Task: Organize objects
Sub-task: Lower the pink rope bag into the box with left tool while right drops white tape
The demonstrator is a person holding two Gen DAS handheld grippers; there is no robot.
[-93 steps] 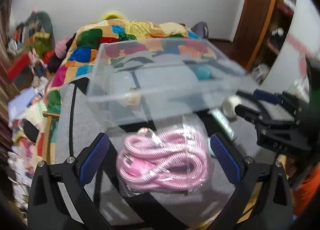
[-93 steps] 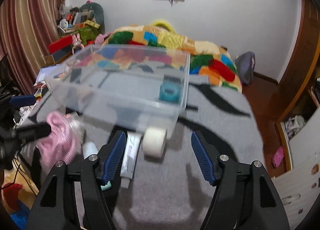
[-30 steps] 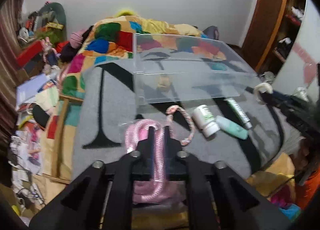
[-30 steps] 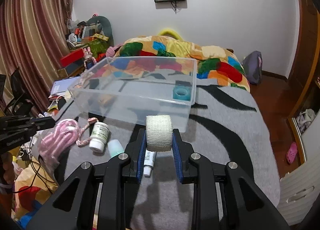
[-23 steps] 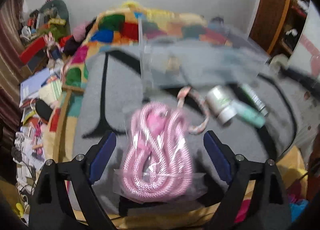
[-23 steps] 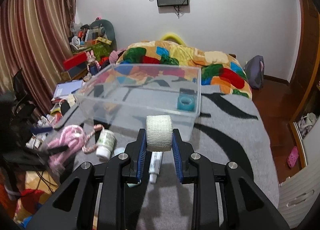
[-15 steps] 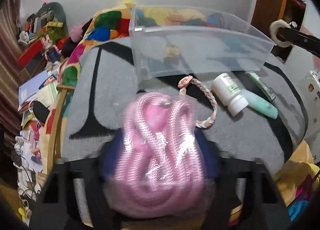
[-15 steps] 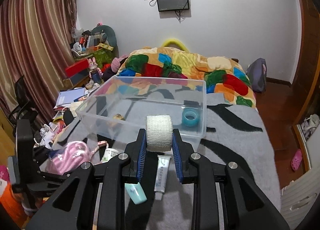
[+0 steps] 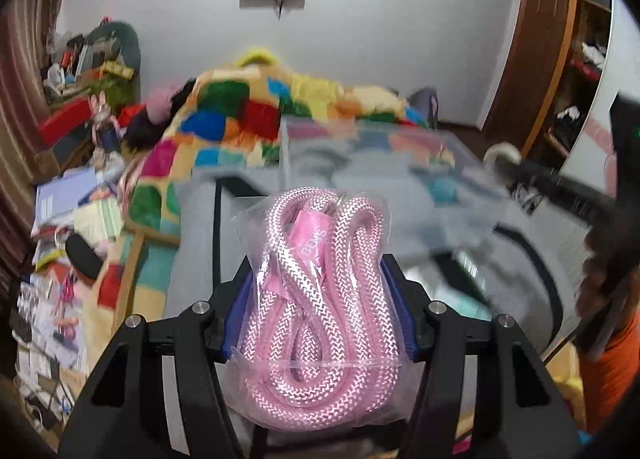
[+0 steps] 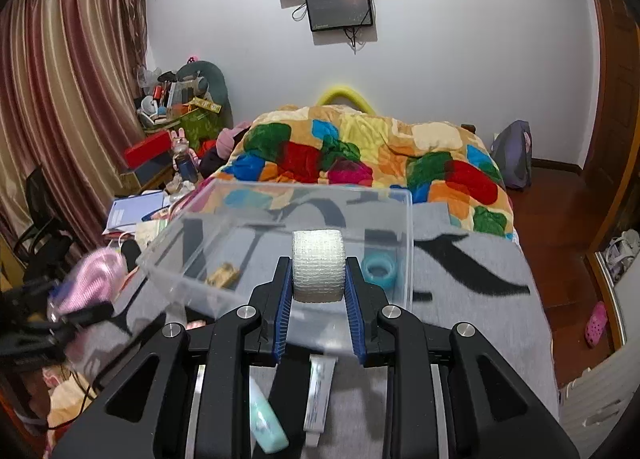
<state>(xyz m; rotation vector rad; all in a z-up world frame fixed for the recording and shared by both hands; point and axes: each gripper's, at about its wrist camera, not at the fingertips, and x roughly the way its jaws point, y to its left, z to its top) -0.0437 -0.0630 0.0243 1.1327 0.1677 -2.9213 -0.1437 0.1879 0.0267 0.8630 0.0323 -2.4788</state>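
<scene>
Two grippers clenched: left gripper (image 9: 320,311) pinches bagged pink rope (image 9: 320,299), long axis toward 12 o'clock; right gripper (image 10: 319,291) squeezes gauze roll (image 10: 318,265), clear bin (image 10: 408,243) at 12.

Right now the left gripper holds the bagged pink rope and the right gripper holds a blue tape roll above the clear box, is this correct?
Not quite. The right gripper holds a white gauze roll, as the right wrist view shows; the blue tape roll already lies inside the clear box. The rest is right: the left gripper holds the bagged pink rope.
</scene>
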